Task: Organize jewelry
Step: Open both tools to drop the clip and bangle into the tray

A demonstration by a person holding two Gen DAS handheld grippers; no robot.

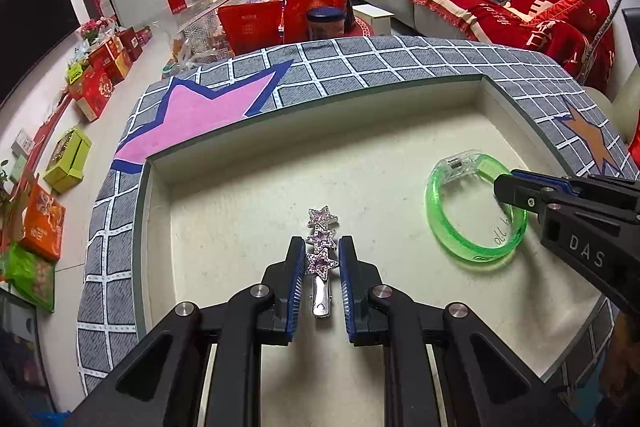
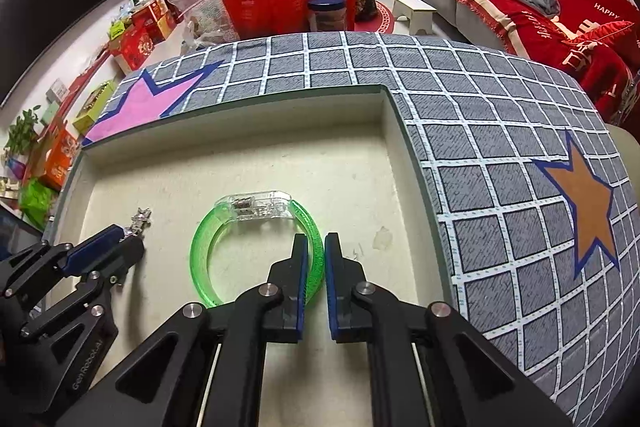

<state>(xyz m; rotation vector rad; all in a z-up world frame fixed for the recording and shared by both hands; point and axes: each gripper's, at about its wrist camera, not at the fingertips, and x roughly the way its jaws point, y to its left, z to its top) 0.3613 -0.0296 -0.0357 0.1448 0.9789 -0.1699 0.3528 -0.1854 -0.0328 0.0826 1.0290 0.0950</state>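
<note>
Both grippers down in the tray, one jewelry piece each.

Left gripper (image 1: 320, 251) straddles the star hair clip (image 1: 321, 255), which lies flat on the tray (image 1: 240, 195) floor; jaws narrow, with slivers of gap showing either side of the stars, so it looks bracketed, not clamped. Right gripper (image 2: 316, 247) straddles the right rim of the green bangle (image 2: 256, 251), which also rests on the tray floor with its clear clasp at the far side; jaws very narrow, but I cannot tell whether the pads bite the rim or just flank it. Items sit well apart, which gives each gripper room. Tray sits on the checked cloth (image 2: 480, 131), likely the sorting spot.
</note>
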